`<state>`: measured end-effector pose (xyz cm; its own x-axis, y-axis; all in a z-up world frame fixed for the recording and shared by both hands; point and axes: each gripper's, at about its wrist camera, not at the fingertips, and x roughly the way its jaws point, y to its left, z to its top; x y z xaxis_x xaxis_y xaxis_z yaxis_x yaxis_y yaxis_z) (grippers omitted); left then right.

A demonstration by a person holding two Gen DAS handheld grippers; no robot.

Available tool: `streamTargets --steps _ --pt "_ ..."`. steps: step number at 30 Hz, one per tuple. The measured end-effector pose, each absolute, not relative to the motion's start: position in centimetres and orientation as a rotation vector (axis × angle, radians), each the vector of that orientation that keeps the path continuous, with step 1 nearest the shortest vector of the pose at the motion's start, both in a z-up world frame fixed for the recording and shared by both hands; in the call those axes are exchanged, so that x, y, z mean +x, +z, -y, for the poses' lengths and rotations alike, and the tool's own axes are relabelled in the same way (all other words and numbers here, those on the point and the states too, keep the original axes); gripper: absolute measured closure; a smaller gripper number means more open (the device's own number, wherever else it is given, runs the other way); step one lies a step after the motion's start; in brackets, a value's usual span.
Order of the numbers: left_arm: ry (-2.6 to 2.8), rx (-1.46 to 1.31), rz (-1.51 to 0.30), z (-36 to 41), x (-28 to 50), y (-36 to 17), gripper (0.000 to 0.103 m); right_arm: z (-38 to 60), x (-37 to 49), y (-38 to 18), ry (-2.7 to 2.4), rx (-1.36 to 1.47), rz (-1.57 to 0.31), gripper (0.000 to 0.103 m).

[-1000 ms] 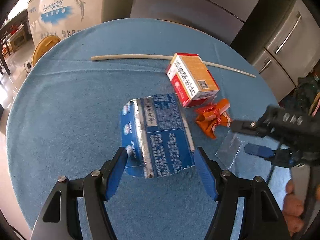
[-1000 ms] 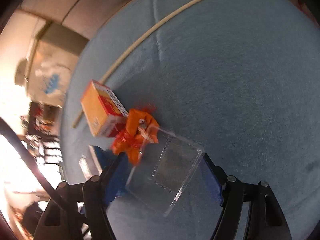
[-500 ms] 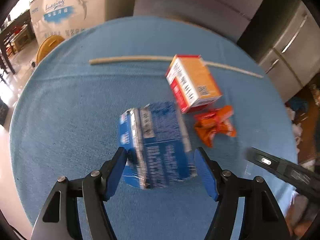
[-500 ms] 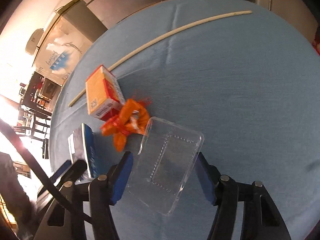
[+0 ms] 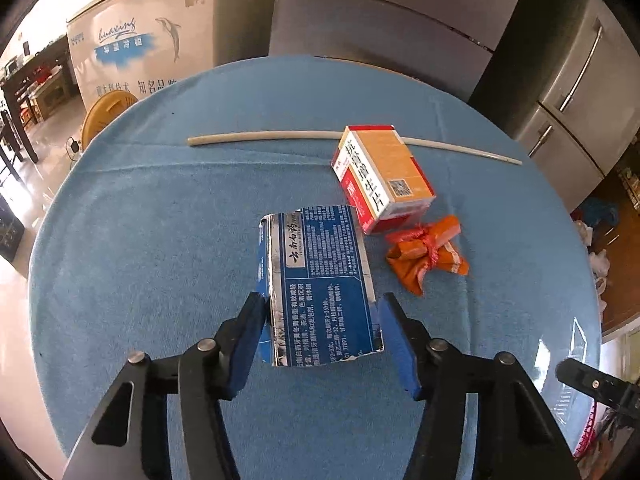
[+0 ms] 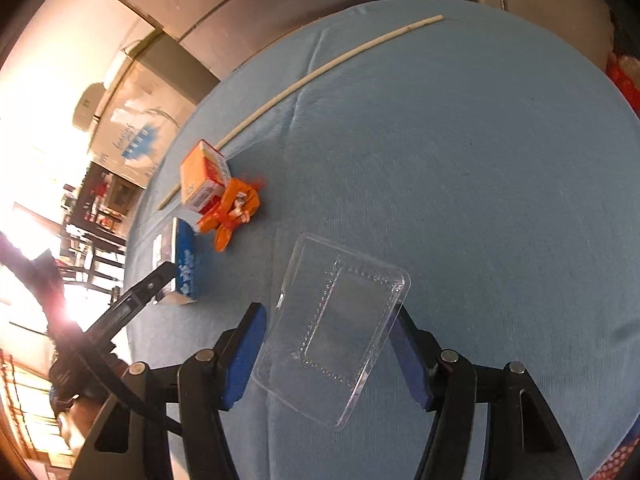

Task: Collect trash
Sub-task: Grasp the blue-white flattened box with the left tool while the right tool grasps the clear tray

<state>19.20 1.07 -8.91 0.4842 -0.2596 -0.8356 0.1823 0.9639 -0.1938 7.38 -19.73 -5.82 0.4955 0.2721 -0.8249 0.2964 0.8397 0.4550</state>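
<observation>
Both grippers have been moved since a second ago: the right gripper (image 6: 326, 354) has been drawn away from the orange wrapper (image 6: 232, 212), clamped on the clear plastic tray (image 6: 334, 332). The left gripper (image 5: 320, 338), jaws just closing, is pressed on the blue carton (image 5: 320, 284) above the blue tablecloth (image 5: 160, 220). No contents are visible in either.

The round table (image 5: 160, 240) wears a plain sky-blue cloth. At the centre of the left wrist view lies a dark blue carton (image 5: 320, 280) with a silver band and white print. Upper right of it sits an orange box (image 5: 384, 176) with red and white sides and black characters. To the right, an orange wrapper (image 5: 428, 252) is tied in red. A cream stick (image 5: 280, 136) crosses above. In the right wrist view a clear plastic tray (image 6: 336, 328) is colourless, dotted with small bumps.
</observation>
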Motion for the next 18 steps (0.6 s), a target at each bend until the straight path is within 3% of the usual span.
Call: streamTargets --steps 5,6,7,8,18 --pt "-0.264 -0.100 -1.017 -1.4 17.0 -8.6 0.045 19.9 5.1 -4.8 0.007 0.618 -1.031 0.037" --pt "-0.263 -0.104 -1.013 -1.5 16.7 -8.6 0.060 20.0 4.7 -4.7 0.008 0.618 -1.026 0.037" --pt "-0.262 -0.105 -1.011 -1.5 16.0 -8.6 0.091 20.0 4.4 -4.5 0.010 0.619 -1.022 0.037" --pt "-0.266 -0.104 -1.035 -1.4 15.6 -8.8 0.102 20.1 4.0 -4.4 0.011 0.620 -1.018 0.037" --pt "-0.308 -0.121 -0.997 -1.9 11.4 -7.4 0.102 20.4 0.1 -3.7 0.017 0.629 -0.972 0.037"
